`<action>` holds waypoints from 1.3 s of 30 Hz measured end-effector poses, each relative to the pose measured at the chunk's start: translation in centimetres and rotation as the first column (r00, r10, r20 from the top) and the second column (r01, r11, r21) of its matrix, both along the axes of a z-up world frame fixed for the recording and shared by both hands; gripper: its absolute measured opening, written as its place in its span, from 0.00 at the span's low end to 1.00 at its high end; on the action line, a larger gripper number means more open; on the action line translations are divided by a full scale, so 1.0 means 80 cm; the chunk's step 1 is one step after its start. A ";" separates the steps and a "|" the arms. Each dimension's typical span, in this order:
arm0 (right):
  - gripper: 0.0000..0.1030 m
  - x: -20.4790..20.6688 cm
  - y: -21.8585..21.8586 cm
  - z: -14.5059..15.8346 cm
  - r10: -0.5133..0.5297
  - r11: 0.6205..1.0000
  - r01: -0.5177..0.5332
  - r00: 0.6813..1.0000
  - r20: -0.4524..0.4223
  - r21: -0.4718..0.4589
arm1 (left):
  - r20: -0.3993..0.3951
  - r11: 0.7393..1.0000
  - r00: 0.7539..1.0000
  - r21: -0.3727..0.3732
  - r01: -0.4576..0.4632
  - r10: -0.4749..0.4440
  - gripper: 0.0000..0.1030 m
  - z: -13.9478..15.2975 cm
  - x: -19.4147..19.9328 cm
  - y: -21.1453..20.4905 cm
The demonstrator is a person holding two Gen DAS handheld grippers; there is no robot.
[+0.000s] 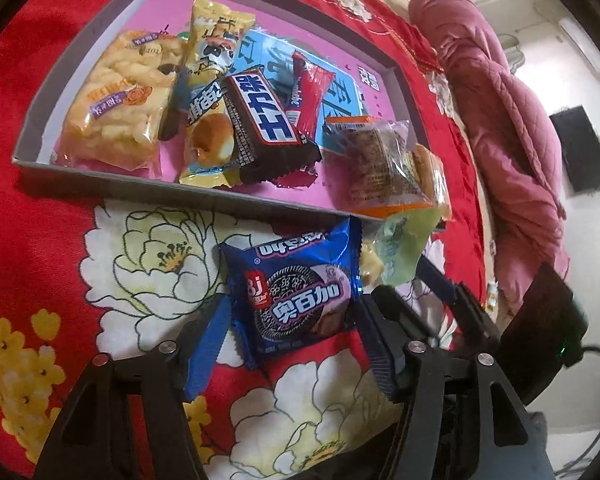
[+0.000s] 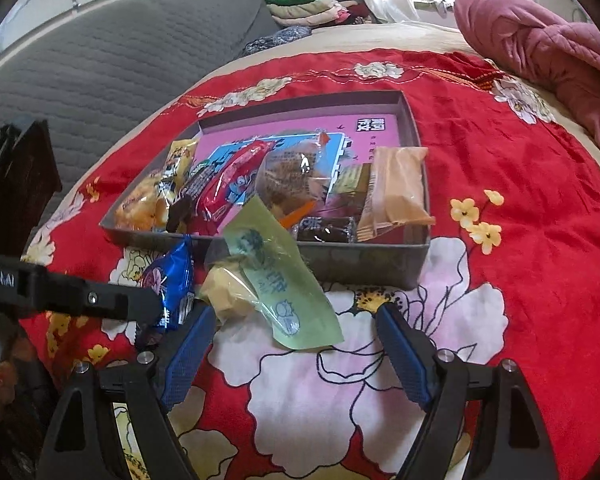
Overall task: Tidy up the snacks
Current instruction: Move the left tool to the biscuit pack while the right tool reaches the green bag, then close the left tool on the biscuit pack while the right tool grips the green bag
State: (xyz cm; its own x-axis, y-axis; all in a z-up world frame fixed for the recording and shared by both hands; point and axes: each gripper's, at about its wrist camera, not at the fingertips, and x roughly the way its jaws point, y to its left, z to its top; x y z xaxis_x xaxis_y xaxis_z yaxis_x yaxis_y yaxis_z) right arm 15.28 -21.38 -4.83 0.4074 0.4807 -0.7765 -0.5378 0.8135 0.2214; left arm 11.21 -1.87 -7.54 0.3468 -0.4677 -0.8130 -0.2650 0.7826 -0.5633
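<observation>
Two snack packets outside the box, on the red flowered bedspread, just in front of the box's near wall. Blue cookie packet flat on the cloth, between the spread blue pads of the left gripper; right edge close against the right pad, left pad a little way off, whether either pad touches unclear, no squeeze visible. Pale green packet beside it, upper end leaning against the box wall, lower end on the cloth, ahead of the right gripper; fingers wide apart, nothing between the pads. Blue and green packets side by side, almost touching.

Grey box with pink floor, packed with snacks: yellow cracker bag at the left, yellow bun packet, dark brown chocolate bar, red packet, clear packet with orange ends at the right corner, tan packet. Pink quilt bunched past the bedspread.
</observation>
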 end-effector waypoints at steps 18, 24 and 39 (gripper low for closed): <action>0.80 -0.001 0.039 -0.011 0.077 0.994 -0.071 0.994 0.081 -0.082 | -0.015 1.000 1.000 0.006 -0.015 0.015 0.71 -0.010 0.025 -0.008; 0.60 -0.005 0.043 -0.011 0.096 0.993 -0.089 0.991 0.094 -0.079 | -0.010 0.999 1.000 0.041 -0.009 0.009 0.67 -0.009 0.023 -0.012; 0.35 -0.016 0.034 0.006 0.096 0.993 -0.087 0.987 0.130 -0.077 | 0.051 0.998 0.999 0.060 0.013 -0.016 0.51 0.010 0.012 -0.008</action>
